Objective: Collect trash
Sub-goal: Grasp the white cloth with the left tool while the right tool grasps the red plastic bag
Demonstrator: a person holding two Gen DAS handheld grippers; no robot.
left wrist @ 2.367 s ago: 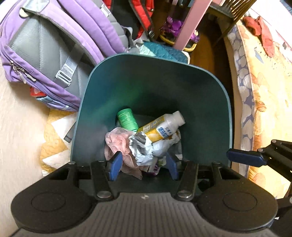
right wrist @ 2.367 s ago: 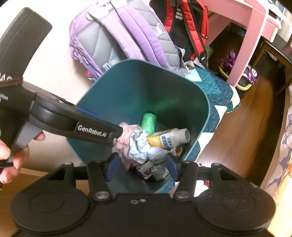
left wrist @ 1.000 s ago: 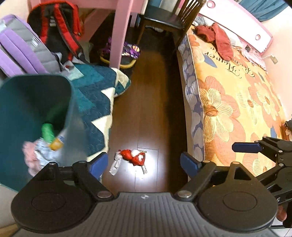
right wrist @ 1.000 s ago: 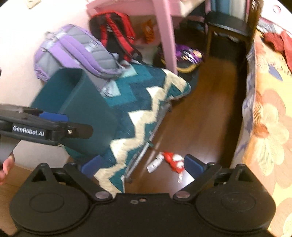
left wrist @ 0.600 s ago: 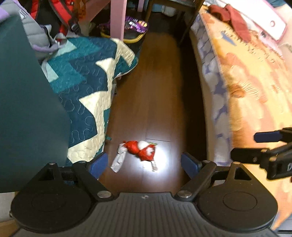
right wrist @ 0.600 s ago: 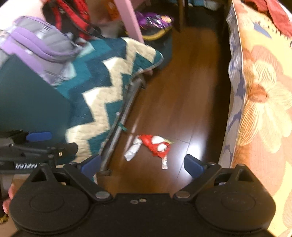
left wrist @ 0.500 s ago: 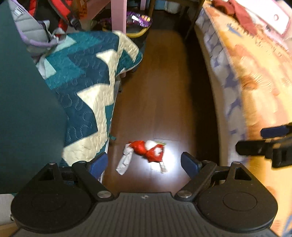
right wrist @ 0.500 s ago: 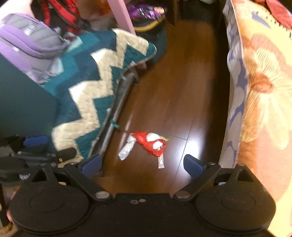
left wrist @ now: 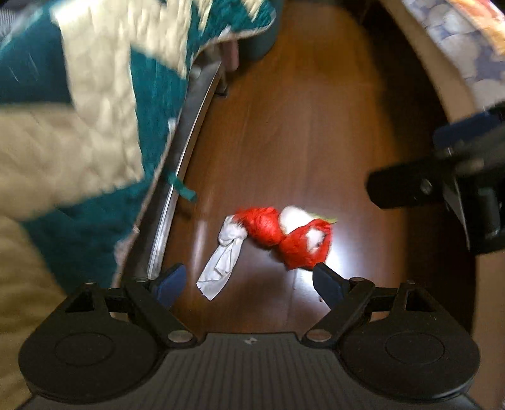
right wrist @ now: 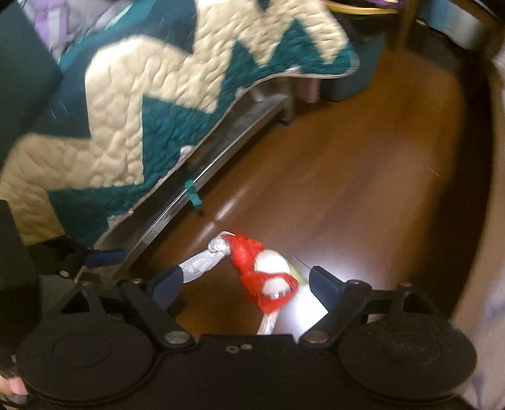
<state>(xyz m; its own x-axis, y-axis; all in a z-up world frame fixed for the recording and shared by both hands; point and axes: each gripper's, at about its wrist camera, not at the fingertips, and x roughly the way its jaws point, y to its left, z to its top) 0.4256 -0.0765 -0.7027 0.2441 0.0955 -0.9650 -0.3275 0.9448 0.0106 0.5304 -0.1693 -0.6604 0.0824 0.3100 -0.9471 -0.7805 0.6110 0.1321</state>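
A crumpled red and white wrapper [left wrist: 277, 233] with a silver tail lies on the dark wooden floor [left wrist: 315, 110]. My left gripper [left wrist: 249, 284] is open and empty, low over the floor, with the wrapper just ahead between its fingertips. My right gripper [right wrist: 246, 285] is open and empty, and the wrapper [right wrist: 262, 274] lies between its blue fingertips. The right gripper also shows at the right edge of the left wrist view [left wrist: 442, 176]. A corner of the dark teal trash bin [right wrist: 22, 94] shows at the far left.
A teal and cream zigzag quilt [left wrist: 79, 104] hangs over a metal frame rail [left wrist: 176, 189] on the left. A floral bedspread edge [left wrist: 457, 47] runs along the right. A purple backpack [right wrist: 47, 22] and a chair leg [right wrist: 407, 25] are further back.
Both grippers left the trash bin, swung right and dropped toward the floor. The red wrapper is now much closer, between both pairs of open fingers.
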